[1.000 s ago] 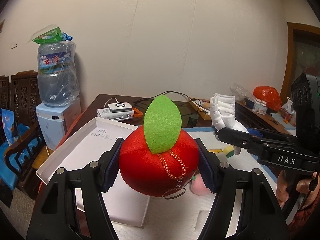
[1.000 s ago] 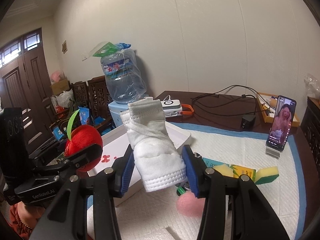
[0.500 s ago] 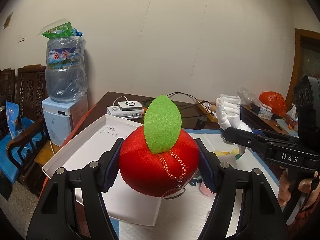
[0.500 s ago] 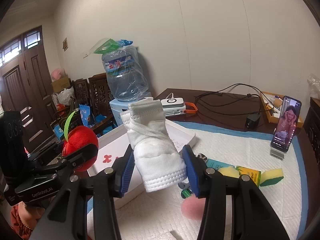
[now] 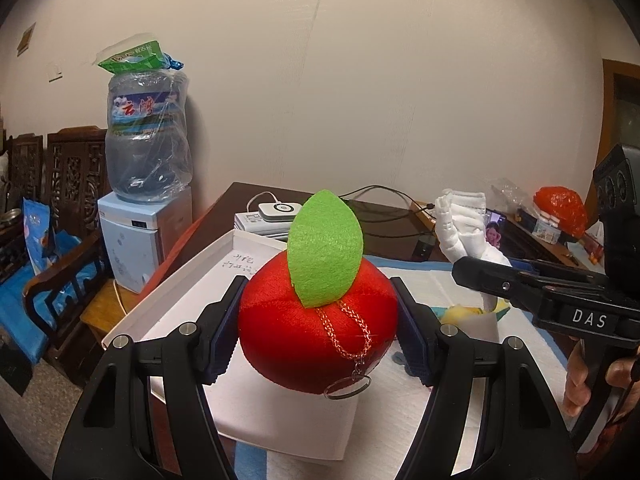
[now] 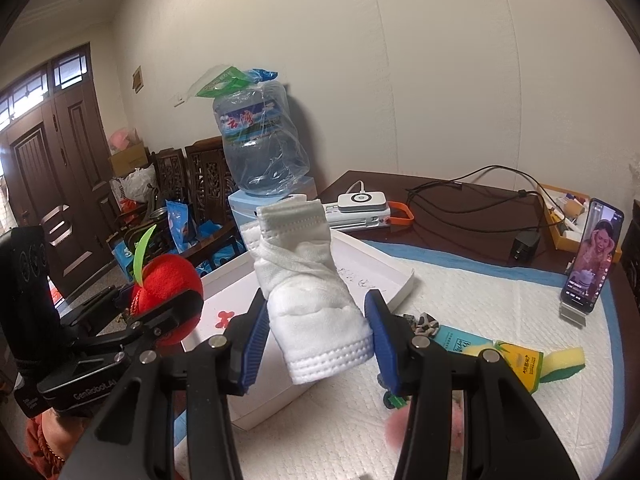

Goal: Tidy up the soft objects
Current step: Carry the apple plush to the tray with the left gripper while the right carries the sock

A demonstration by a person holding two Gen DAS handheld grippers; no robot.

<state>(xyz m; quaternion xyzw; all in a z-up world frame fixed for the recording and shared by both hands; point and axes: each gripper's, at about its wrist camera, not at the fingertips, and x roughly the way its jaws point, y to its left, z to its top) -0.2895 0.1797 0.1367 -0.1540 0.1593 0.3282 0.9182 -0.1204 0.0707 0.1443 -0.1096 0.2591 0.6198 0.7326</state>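
Observation:
My left gripper (image 5: 318, 330) is shut on a red plush apple (image 5: 312, 332) with a green felt leaf and a small chain, held above the near end of a white tray (image 5: 188, 280). My right gripper (image 6: 316, 332) is shut on a folded white cloth bundle (image 6: 308, 292), held above the tray's right side (image 6: 384, 268). The apple also shows in the right wrist view (image 6: 166, 280), and the cloth in the left wrist view (image 5: 464, 228). A pink plush thing (image 6: 394, 428) lies on the white mat, partly hidden by my right finger.
A yellow-green sponge (image 6: 560, 364), a yellow packet (image 6: 504, 360) and a small patterned item (image 6: 426, 324) lie on the mat. A phone on a stand (image 6: 592, 256), cables, a charger and a white device (image 6: 362, 202) sit on the dark table. A water dispenser (image 5: 144, 184) and wooden chairs stand at the left.
Both grippers have risen and drawn back a little with their loads. The tray and mat sit lower and farther in view. Both grips are unchanged.

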